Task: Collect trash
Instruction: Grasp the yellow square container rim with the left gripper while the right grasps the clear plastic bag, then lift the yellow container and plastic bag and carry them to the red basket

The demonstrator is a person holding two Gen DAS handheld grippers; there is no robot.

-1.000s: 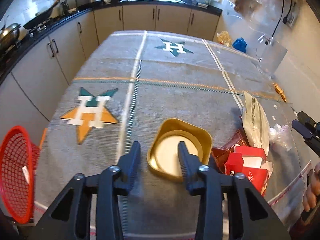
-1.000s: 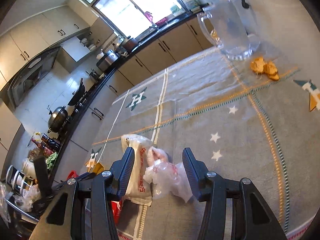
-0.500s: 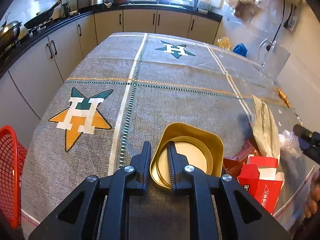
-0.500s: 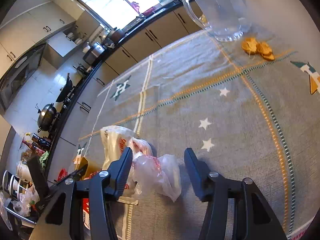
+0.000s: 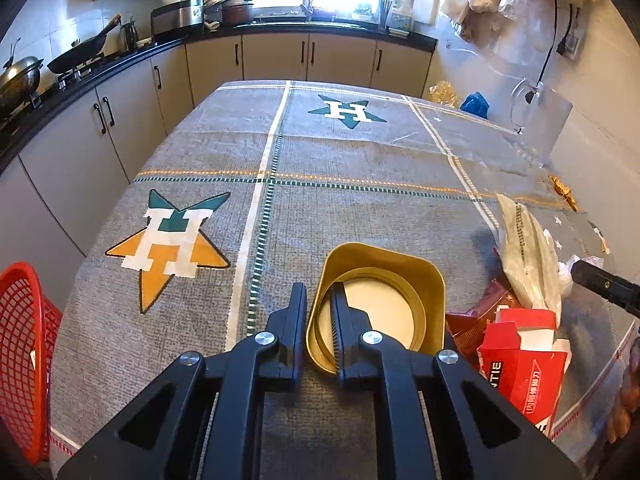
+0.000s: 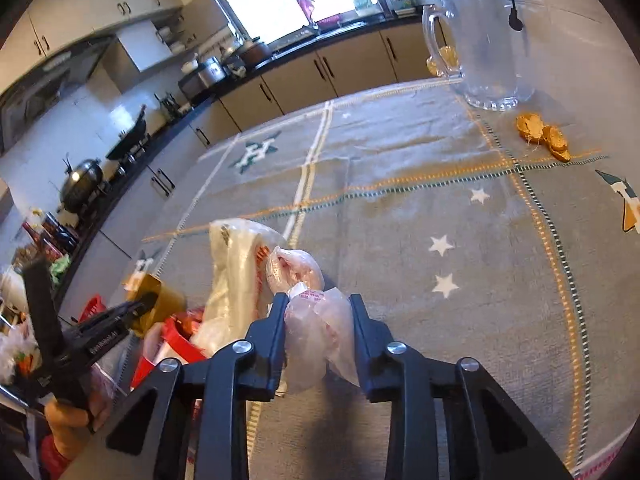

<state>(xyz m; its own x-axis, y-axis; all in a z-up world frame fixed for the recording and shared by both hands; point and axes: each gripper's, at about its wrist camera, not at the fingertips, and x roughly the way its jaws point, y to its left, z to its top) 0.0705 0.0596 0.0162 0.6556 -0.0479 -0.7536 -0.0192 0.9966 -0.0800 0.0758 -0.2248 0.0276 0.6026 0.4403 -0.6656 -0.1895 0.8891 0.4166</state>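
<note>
A gold foil container (image 5: 424, 276) with a pale round lid inside sits on the grey tablecloth near the front edge. My left gripper (image 5: 318, 288) is shut on its left wall, one finger outside and one inside. In the right wrist view a crumpled clear plastic bag (image 6: 316, 328) fills the gap of my right gripper (image 6: 318, 300). Its jaws are closing, and both pads press the bag's sides. That view also shows the left gripper (image 6: 144, 304) at the gold container (image 6: 168, 300), held by a hand at lower left.
A red mesh basket (image 5: 24, 340) stands beside the table at the left. A torn red carton (image 5: 516, 360), a brown wrapper (image 5: 476, 316) and a white printed bag (image 5: 524, 248) lie right of the container. A glass jug (image 6: 484, 48) and orange scraps (image 6: 540, 132) sit far right.
The left jaws closed from wide apart onto the gold container's left wall. The right gripper moved forward over the clear bag and its jaws narrowed around it.
</note>
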